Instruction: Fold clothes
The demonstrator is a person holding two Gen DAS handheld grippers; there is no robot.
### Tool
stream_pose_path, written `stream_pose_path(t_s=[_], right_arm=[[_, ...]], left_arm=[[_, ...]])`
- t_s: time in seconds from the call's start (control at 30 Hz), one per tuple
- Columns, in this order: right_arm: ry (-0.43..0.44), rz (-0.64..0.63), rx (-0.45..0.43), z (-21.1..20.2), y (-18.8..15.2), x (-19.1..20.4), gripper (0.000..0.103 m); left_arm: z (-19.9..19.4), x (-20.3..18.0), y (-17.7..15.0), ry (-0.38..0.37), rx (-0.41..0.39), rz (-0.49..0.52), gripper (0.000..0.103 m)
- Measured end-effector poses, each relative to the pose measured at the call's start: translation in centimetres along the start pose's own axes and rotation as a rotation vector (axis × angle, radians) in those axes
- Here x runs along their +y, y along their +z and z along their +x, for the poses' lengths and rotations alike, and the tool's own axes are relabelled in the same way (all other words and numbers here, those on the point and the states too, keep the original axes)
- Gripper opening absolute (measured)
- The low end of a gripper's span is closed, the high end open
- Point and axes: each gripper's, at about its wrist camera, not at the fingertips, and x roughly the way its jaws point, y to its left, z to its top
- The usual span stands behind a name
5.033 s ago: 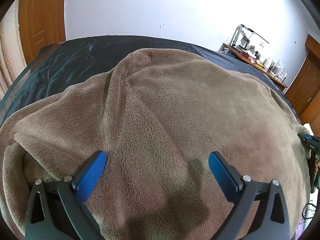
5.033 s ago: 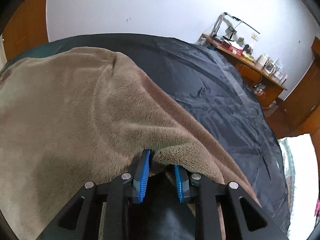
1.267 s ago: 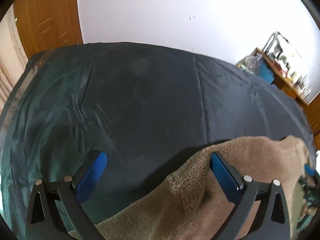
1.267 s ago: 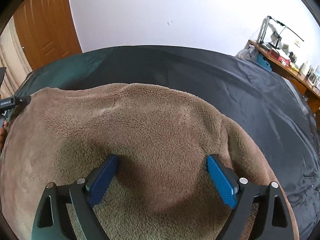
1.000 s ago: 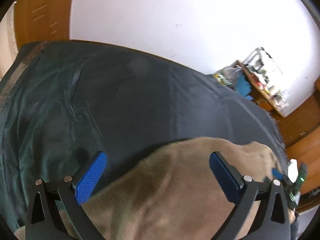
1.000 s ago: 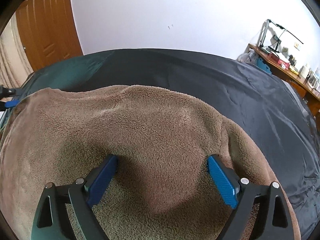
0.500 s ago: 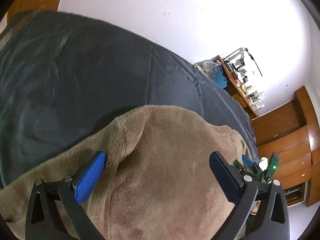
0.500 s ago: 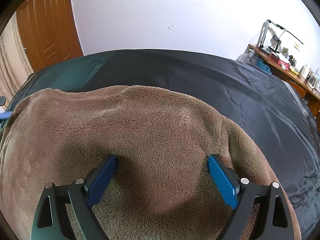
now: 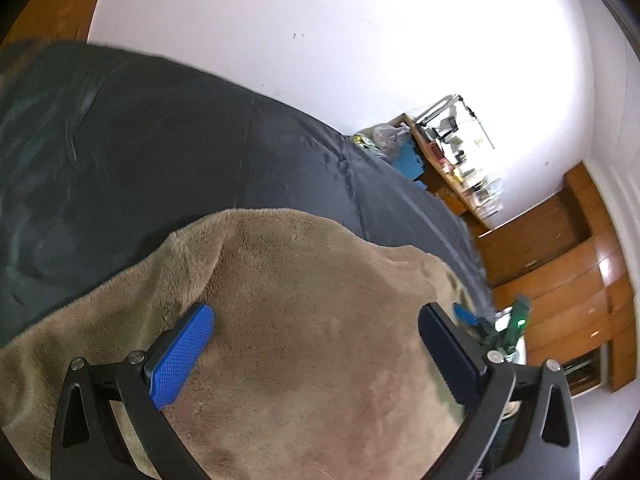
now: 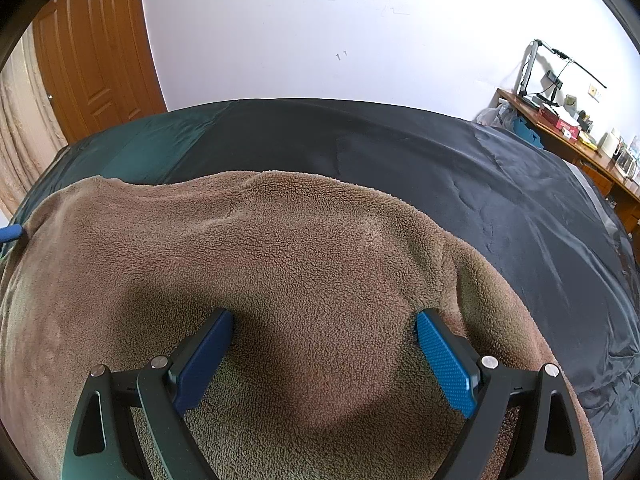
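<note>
A brown fleece garment [image 9: 304, 320] [image 10: 280, 272] lies folded over on the dark bedsheet [image 9: 160, 152] [image 10: 480, 184]. My left gripper [image 9: 316, 344] hovers above the garment, open, with nothing between its blue pads. My right gripper [image 10: 324, 352] also stands open over the fleece, its shadow falling on the pile below. In the left wrist view the right gripper's blue tip [image 9: 466, 314] shows at the garment's right edge. In the right wrist view a blue fingertip [image 10: 10, 234] of the left gripper peeks in at the garment's far left edge.
A cluttered wooden desk [image 10: 568, 140] [image 9: 452, 160] with a lamp stands along the right wall. A wooden door [image 10: 92, 52] and curtain [image 10: 20, 128] are at the left. Wooden drawers [image 9: 568, 300] stand beyond the bed's right side. Bare sheet stretches behind the garment.
The left gripper has swung right and tilted, so the fleece now fills the space under it. The right gripper has hardly moved since a second ago; five seconds ago it was shut on the garment's edge.
</note>
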Motion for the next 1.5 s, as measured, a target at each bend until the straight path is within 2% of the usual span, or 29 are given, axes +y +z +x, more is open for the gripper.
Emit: stream_pose_path(t_s=[0.1, 0.2, 0.3, 0.5, 0.67, 0.77, 1.0, 1.17, 1.3, 1.43, 1.5], right_arm=[[0.0, 0.0, 0.0, 0.0, 0.0, 0.0, 0.095], [0.0, 0.001, 0.0, 0.0, -0.1, 0.1, 0.095], [0.001, 0.001, -0.001, 0.0, -0.1, 0.1, 0.095], [0.0, -0.001, 0.0, 0.0, -0.1, 0.0, 0.095], [0.001, 0.001, 0.0, 0.0, -0.1, 0.0, 0.095], [0.004, 0.002, 0.0, 0.0, -0.1, -0.1, 0.095], [0.002, -0.005, 0.011, 0.4, 0.2, -0.3, 0.102], [0.006, -0.012, 0.014, 0.5, 0.3, -0.5, 0.102], [0.034, -0.014, 0.022, 0.2, 0.3, -0.8, 0.102], [0.068, 0.085, 0.036, -2.4, -0.4, -1.7, 0.102], [0.077, 0.089, 0.034, -4.3, -1.1, -1.6, 0.102]], left_arm=[[1.0, 1.3, 0.4, 0.052, 0.006, -0.026, 0.103], [2.8, 3.3, 0.7, 0.055, 0.028, -0.086, 0.103], [3.2, 3.5, 1.0, 0.043, 0.013, -0.087, 0.103], [4.3, 4.2, 2.7, 0.113, -0.045, -0.074, 0.103], [5.7, 3.1, 3.5, 0.243, -0.05, 0.023, 0.103], [6.1, 2.8, 3.4, 0.277, -0.055, 0.055, 0.103], [6.5, 1.5, 2.6, 0.333, -0.005, 0.141, 0.103], [6.4, 0.0, 1.5, 0.392, 0.04, 0.188, 0.103], [5.0, -1.4, 0.5, 0.437, 0.035, 0.205, 0.103], [2.9, -3.8, -1.0, 0.441, 0.008, 0.258, 0.103], [2.0, -4.7, -2.2, 0.419, 0.005, 0.28, 0.103]])
